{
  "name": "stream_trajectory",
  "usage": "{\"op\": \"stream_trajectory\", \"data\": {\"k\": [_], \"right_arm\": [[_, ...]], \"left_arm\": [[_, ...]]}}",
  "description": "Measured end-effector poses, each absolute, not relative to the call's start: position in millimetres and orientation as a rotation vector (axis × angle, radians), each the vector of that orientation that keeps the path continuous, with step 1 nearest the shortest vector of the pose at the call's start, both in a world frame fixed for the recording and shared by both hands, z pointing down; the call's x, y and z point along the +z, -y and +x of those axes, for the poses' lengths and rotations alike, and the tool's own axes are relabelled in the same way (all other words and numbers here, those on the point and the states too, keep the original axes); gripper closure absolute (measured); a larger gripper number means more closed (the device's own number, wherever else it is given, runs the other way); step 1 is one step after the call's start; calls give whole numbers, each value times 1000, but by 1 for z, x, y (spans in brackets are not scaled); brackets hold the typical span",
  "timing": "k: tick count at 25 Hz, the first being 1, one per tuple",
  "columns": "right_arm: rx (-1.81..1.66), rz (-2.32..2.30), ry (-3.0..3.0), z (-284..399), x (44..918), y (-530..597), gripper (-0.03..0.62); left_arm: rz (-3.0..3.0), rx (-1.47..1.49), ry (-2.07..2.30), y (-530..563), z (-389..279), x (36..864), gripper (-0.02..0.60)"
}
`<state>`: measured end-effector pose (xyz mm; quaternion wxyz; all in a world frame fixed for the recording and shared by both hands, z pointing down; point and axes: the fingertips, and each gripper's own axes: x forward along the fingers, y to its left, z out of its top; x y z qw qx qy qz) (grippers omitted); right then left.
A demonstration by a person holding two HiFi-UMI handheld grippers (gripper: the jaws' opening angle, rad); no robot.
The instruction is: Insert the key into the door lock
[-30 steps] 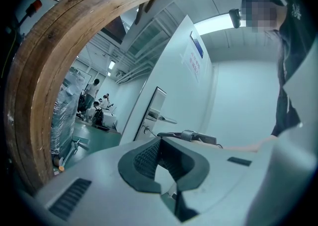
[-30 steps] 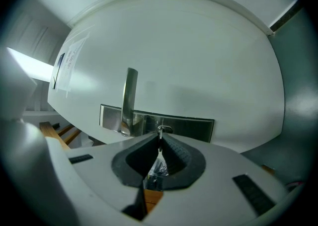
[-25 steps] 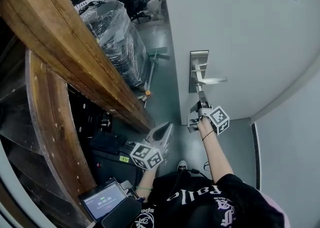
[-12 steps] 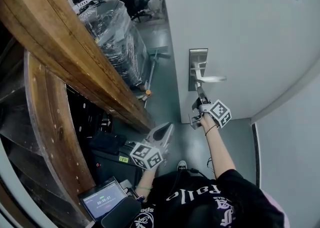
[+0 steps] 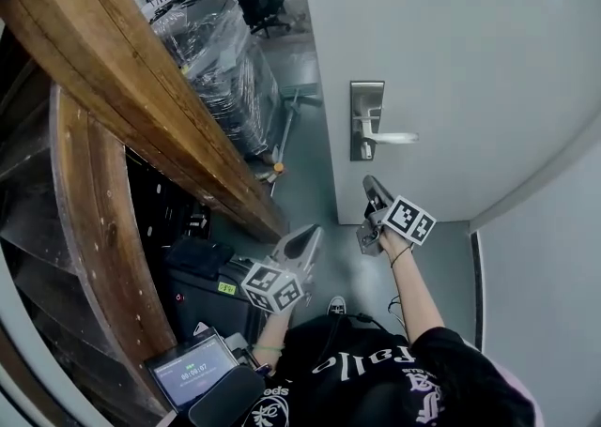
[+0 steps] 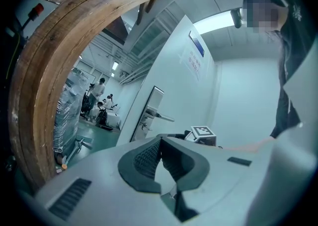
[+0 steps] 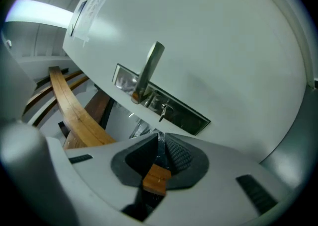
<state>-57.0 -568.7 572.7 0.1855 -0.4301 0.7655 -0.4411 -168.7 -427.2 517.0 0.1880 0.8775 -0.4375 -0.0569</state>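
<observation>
The white door (image 5: 470, 68) carries a metal lock plate (image 5: 366, 120) with a lever handle (image 5: 392, 138). In the right gripper view the lock plate (image 7: 164, 102) is close ahead, and a small metal key (image 7: 163, 111) sticks out of it below the handle (image 7: 149, 71). My right gripper (image 5: 373, 192) hangs just below the plate, apart from it. Its jaws (image 7: 160, 143) stand a narrow gap apart with no key in them, and a small brown block (image 7: 156, 179) sits low between them. My left gripper (image 5: 302, 241) is lower left, shut and empty, as the left gripper view (image 6: 160, 143) also shows.
A curved wooden beam (image 5: 122, 68) runs along the left. Plastic-wrapped goods (image 5: 221, 68) stand behind it, a metal stand (image 5: 286, 125) lies on the floor, and a laptop (image 5: 192, 373) sits at the lower left. A second wall (image 5: 545, 303) meets the door at the right.
My right gripper has drawn back down from the lock plate, which it reached a second ago. The left gripper has barely moved.
</observation>
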Motion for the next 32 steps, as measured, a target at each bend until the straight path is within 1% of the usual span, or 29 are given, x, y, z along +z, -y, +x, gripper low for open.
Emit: {"op": "stream_trajectory", "data": {"k": [10, 20, 26, 32], "right_arm": [[-1049, -1081, -2448, -25, 523, 446, 559], [-1082, -969, -2568, 12, 520, 313, 559], [-1089, -925, -2611, 29, 522, 248, 559], [-1107, -890, -2600, 33, 521, 206, 559]], "left_arm": [[2468, -185, 1245, 381, -113, 512, 577], [2440, -234, 1284, 281, -45, 509, 577], [2402, -218, 1327, 211, -24, 517, 577], [2396, -191, 1361, 166, -23, 517, 577]]}}
